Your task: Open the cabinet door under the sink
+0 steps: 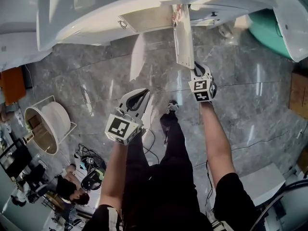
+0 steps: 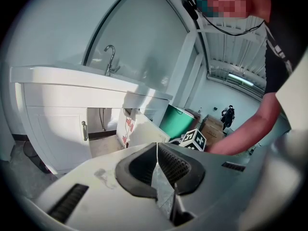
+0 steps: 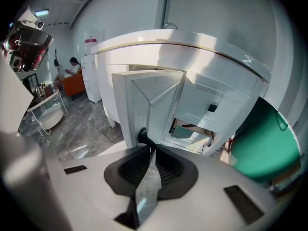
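The white sink cabinet runs along the top of the head view. Its right door stands swung out toward me, edge-on. My right gripper is at the door's free end. In the right gripper view its jaws pinch the small dark door handle, and the open door rises just behind. My left gripper hangs lower left over the floor, shut and empty. In the left gripper view it faces the cabinet, whose left door is closed.
A green bin stands right of the cabinet, with cardboard boxes past it. A round white basket on a stand and an orange seat are at the left. My legs and a cable are on the marble floor.
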Demonstrator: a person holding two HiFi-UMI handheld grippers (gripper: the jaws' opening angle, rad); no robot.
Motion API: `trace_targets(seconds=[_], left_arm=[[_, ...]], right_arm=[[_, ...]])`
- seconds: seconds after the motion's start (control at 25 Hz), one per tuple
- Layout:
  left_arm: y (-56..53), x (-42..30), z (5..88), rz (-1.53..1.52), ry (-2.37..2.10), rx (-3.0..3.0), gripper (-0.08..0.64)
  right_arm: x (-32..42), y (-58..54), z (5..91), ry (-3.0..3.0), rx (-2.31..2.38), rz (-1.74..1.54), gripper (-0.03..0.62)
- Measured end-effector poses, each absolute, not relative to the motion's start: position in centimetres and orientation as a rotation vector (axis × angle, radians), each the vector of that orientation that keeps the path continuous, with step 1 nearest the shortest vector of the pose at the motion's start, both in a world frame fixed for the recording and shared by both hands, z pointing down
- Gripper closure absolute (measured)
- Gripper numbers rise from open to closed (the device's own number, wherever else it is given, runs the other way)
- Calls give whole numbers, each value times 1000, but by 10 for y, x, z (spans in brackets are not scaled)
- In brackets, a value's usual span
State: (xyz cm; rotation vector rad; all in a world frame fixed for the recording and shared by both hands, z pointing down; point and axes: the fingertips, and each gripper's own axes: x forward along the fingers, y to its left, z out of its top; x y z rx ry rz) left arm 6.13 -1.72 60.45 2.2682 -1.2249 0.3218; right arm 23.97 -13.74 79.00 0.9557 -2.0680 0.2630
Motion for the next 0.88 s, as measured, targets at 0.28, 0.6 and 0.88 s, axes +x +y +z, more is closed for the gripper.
trace_targets(seconds=[0.28,0.6,0.88], left_arm=[[-32,68,594,368,-1189,2281,541],[-34,66,564,344,-1103,2363,541],[-23,53,502,382,-1036,2424,541]], right_arm=[[268,-135,772,-2052,1011,246,495],[250,-69,726,-2098,965,318,516],[228,-6,641,-2185,948,386,526]])
